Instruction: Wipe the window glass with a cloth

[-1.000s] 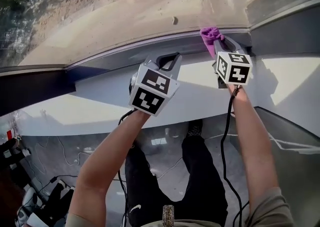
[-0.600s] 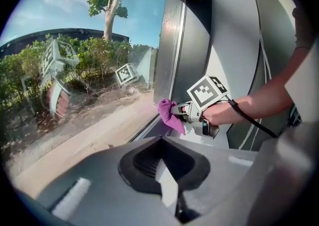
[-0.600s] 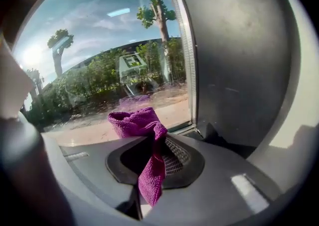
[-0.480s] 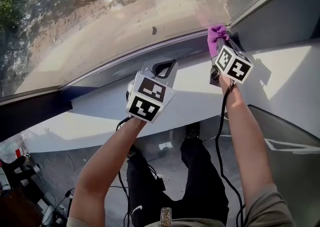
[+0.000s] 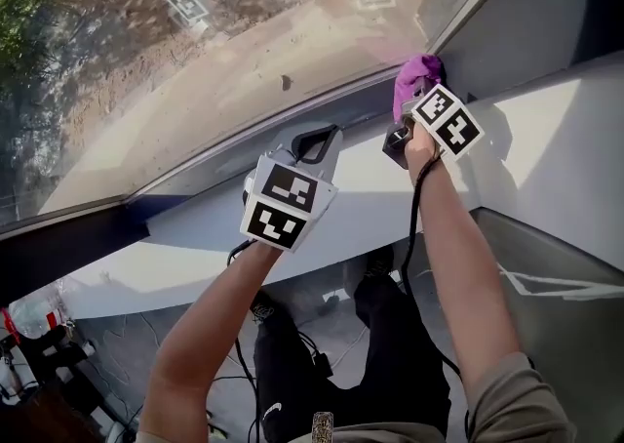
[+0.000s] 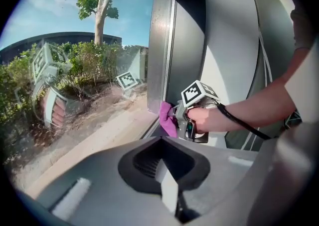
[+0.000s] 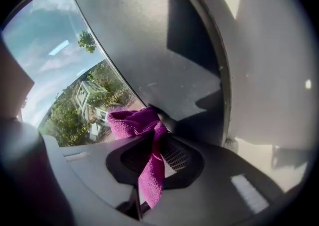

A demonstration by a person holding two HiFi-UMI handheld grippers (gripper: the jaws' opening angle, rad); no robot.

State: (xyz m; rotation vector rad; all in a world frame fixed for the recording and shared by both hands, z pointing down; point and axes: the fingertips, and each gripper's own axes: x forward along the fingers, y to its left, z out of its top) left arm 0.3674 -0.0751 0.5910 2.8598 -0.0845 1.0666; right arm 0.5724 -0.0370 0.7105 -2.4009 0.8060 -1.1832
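At one o'clock, by the window glass (image 5: 195,60) corner, the right gripper (image 5: 408,104) clenches a purple cloth (image 5: 417,75) by its bunched middle. It looks soft and light, likely to fold when pressed. The left gripper (image 5: 317,143), near centre, is closed and empty.

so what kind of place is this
Probably an indoor workroom beside a big window: the large clear window glass looks onto a leafy tree and dirt, a white sill ledge runs beneath, and loose cables lie on the grey floor.
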